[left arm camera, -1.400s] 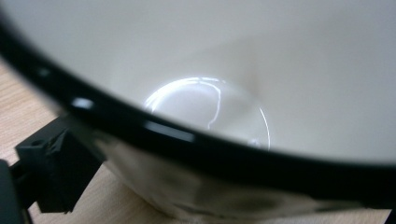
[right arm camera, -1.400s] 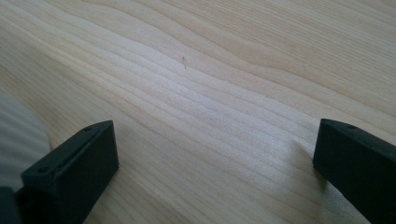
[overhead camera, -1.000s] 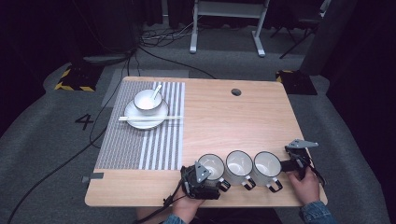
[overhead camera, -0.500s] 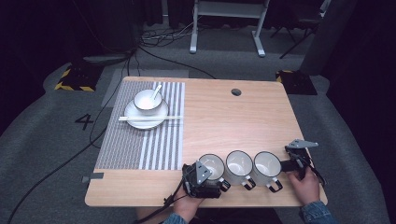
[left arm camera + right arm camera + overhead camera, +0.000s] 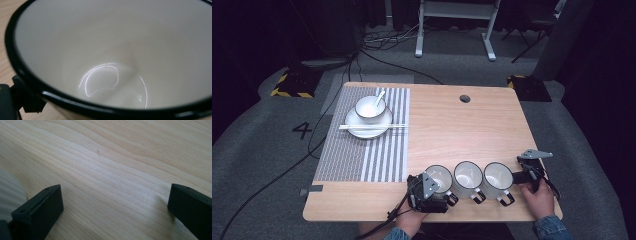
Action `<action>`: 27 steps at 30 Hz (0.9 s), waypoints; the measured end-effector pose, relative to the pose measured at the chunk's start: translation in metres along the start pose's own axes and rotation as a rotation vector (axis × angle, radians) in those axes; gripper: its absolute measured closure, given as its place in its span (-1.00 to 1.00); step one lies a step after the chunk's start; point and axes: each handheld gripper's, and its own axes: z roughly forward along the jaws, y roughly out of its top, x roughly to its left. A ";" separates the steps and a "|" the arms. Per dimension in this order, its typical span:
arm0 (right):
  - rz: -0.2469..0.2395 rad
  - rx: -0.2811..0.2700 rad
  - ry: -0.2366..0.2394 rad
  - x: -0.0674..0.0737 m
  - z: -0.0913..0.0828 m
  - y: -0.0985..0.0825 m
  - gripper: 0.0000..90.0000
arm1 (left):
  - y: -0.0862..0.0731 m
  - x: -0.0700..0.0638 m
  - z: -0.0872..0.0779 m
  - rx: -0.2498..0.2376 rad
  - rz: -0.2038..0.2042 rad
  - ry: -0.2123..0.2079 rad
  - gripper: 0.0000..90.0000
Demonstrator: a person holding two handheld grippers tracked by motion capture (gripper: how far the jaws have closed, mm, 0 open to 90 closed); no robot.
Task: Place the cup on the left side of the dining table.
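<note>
Three white mugs with black rims stand in a row near the table's front edge: the left mug (image 5: 440, 178), the middle mug (image 5: 468, 175) and the right mug (image 5: 497, 176). My left gripper (image 5: 432, 192) sits at the left mug's near side. The left gripper view looks straight into the left mug (image 5: 120, 50), and one black finger (image 5: 26, 98) presses against its outer wall; the other finger is hidden behind the mug. My right gripper (image 5: 518, 176) rests just right of the right mug, and in its own view the right gripper (image 5: 115, 212) is open over bare wood.
A striped placemat (image 5: 362, 155) lies at the table's left, carrying a plate (image 5: 384, 127) with a bowl (image 5: 370, 106), a spoon and chopsticks (image 5: 372, 126). The wooden table (image 5: 462, 130) has a cable hole (image 5: 465, 98) at the back. Cables run across the floor.
</note>
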 end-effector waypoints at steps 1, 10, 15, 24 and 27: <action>0.000 0.000 0.000 0.000 0.000 0.000 -1.00 | 0.001 0.000 -0.001 -0.003 0.001 -0.004 -0.93; -0.006 0.000 0.004 -0.001 0.001 0.001 -1.00 | 0.013 0.011 -0.020 -0.057 -0.017 0.001 -0.93; -0.004 0.000 0.004 -0.001 0.001 0.001 -1.00 | 0.020 0.021 -0.030 -0.087 -0.027 0.021 -0.93; -0.003 0.000 0.002 -0.001 0.001 0.001 -1.00 | 0.033 0.034 -0.043 -0.131 -0.030 0.045 -0.93; -0.002 0.001 0.001 -0.001 0.001 0.001 -1.00 | 0.037 0.038 -0.045 -0.139 -0.025 0.047 -0.93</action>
